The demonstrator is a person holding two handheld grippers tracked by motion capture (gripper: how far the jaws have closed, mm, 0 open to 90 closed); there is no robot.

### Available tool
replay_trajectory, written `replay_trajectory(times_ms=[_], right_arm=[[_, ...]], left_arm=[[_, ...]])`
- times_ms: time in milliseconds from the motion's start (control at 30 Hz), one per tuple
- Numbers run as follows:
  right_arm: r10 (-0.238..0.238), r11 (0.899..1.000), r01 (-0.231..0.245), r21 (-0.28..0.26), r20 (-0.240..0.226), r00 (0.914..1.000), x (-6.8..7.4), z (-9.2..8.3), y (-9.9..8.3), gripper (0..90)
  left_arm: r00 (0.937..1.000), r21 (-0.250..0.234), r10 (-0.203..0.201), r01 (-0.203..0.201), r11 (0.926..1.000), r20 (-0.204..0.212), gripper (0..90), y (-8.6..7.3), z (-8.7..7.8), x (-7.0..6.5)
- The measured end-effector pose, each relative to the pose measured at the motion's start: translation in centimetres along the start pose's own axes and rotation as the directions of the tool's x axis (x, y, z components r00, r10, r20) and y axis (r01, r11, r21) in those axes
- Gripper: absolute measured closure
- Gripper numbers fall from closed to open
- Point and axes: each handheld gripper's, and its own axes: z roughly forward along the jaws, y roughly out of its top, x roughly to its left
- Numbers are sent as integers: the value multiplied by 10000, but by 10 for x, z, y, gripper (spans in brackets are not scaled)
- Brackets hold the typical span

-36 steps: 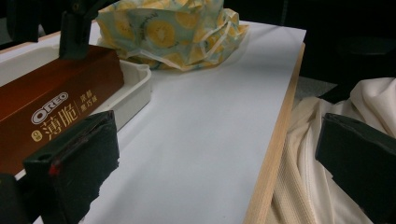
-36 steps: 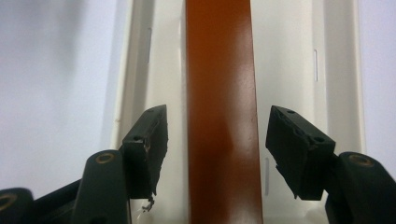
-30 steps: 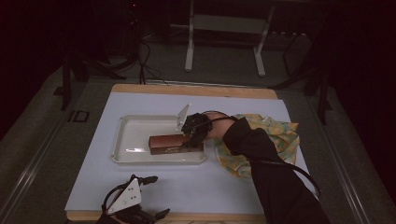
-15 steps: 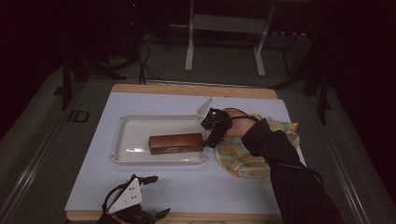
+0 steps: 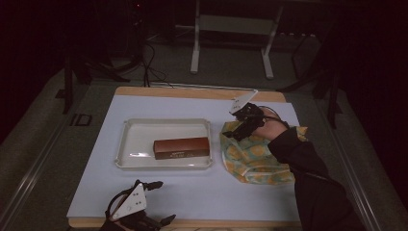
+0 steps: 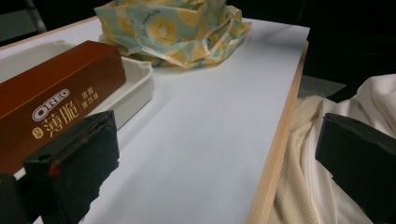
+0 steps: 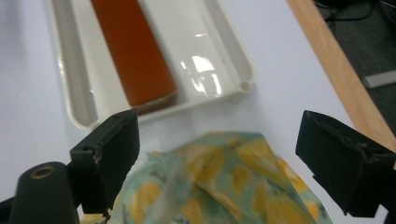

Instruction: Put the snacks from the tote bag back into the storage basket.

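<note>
Right claw (image 5: 239,130) had just been opening: jaws wide, nothing between them, hovering over the yellow-patterned cloth bag (image 5: 252,159) at the counter's (image 5: 192,192) 3 o'clock side. Brown Oreo box (image 5: 181,147) lay flat in the white tray (image 5: 126,144), near its 5 o'clock corner, apart from the claw. Left claw (image 5: 159,219) sat at the counter's 7 o'clock edge, jaws wide, empty.
</note>
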Motion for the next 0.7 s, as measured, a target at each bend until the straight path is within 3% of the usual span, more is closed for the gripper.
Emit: replay_trajectory(times_ms=[167, 267, 400, 500, 567, 700], right_arm=[[644, 9976, -620, -323, 828, 9945, -6, -11, -15, 137], [1028, 9938, -973, -544, 1079, 9888, -9, -16, -25, 134], [1246, 9915, -1163, -585, 1660, 9782, -7, -20, -38, 130], [1469, 9873, -1331, -869, 1785, 9729, -5, -26, -47, 129], [1671, 9834, -1486, -1043, 1989, 9657, -2, -30, -52, 126], [2299, 9674, -1912, -1659, 2602, 9378, 3, -37, -67, 121]], left_arm=[[10000, -5, -12, 12, 10000, -13, 0, 0, 0, 0], [10000, 8, -7, 7, 10000, 9, 0, 0, 0, 0], [10000, 6, -9, 9, 10000, -4, 0, 0, 0, 0], [10000, -3, -23, 23, 10000, 0, 0, 0, 1, 0], [10000, 13, 0, 0, 10000, 2, 0, 0, 1, 0], [10000, 1, 4, -4, 10000, 6, 0, 0, 0, 0]])
